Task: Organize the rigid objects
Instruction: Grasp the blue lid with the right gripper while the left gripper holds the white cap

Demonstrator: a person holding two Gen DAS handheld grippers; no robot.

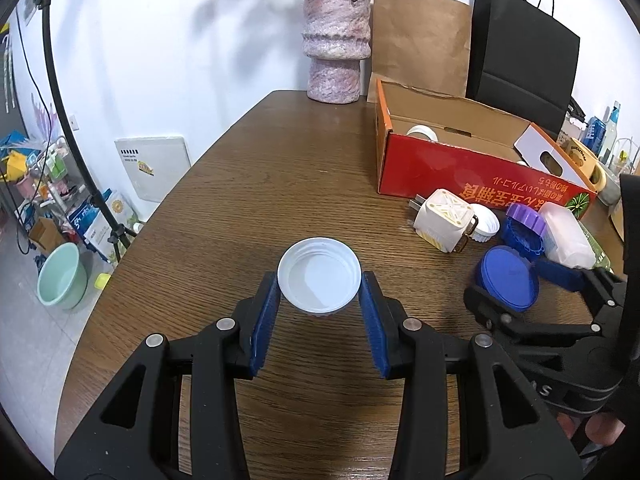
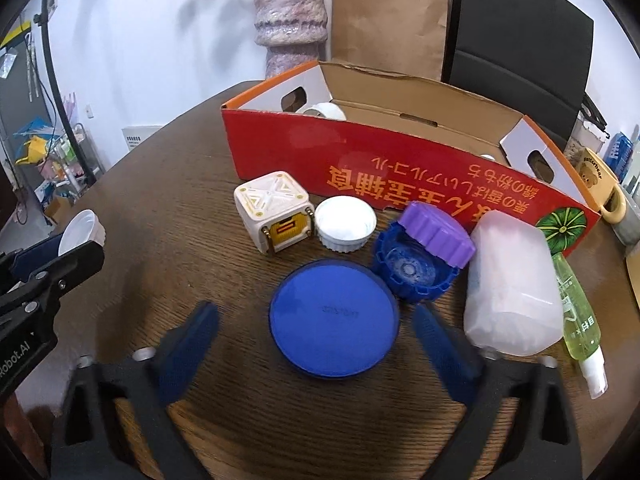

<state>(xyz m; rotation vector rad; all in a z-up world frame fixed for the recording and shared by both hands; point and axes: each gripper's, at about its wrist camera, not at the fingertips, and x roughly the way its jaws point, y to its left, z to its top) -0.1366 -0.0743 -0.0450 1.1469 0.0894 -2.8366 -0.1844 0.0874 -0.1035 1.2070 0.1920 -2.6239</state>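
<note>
We work on a dark wood-grain table set against a white wall. Our left gripper clamps a white lid, held left of the red cardboard box. Our right gripper is spread, pads clear of the blue round lid lying before that box.

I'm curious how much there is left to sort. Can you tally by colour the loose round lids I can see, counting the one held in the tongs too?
White: 2, one lid held in the left tongs, one lid on the table by the cube.
Blue: 2, the big flat lid and the ridged cap.
Purple: 1, the cap leaning on the ridged blue one.
Total: 5
</note>
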